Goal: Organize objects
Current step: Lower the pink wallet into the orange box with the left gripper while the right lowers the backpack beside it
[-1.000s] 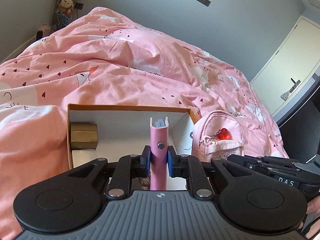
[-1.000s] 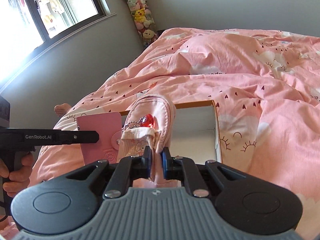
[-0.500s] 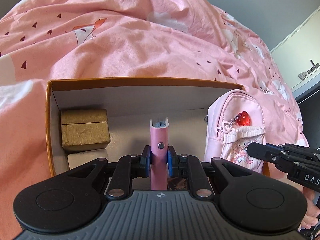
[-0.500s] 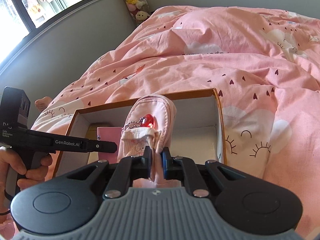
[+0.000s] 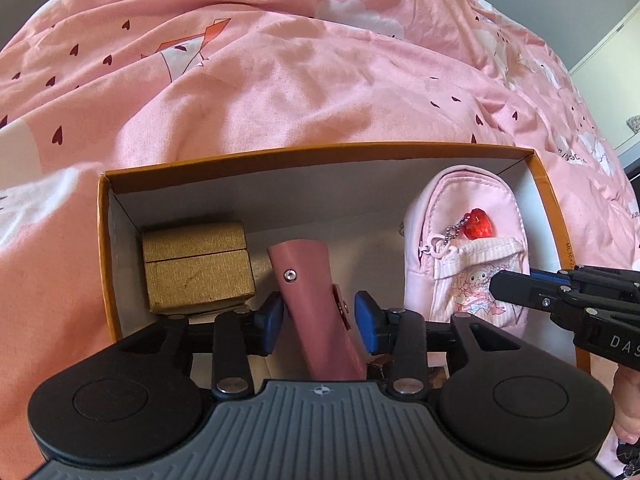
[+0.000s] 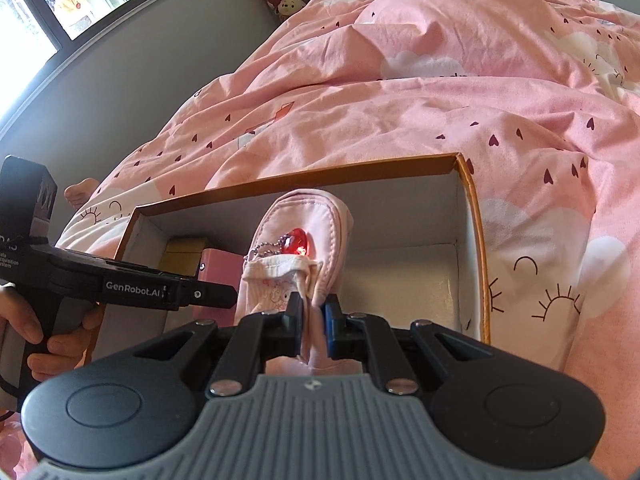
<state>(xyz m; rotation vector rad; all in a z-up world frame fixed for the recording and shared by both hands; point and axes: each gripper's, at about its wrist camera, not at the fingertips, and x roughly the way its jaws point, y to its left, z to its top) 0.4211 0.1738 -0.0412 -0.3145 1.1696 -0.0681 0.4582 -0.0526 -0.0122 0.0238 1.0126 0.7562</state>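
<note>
Pink leather fills the gap of the left tongs (image 5: 319, 318): a small notebook (image 5: 310, 280) leans tilted inside the cardboard box (image 5: 316, 156), and the jaws have just been opening, so the blue pads now stand apart on either side of it, the left pad at most grazing the cover. The right tongs (image 6: 311, 320) are clamped tight on the lower fabric of a pale pink mini backpack (image 6: 296, 248), which stands upright in the box's right half with a red heart charm (image 6: 298, 241) hanging from a bead chain.

The box sits on a bed under a pink heart-print duvet (image 5: 280, 80). Its orange rim is open all round. A gold gift box (image 5: 198, 266) fills the left corner, just beside the notebook. Bare white floor lies between backpack and the right wall.

"GenRobot.AI" reads along the left tool's arm in the right wrist view; "DAS" shows on the right tool.
</note>
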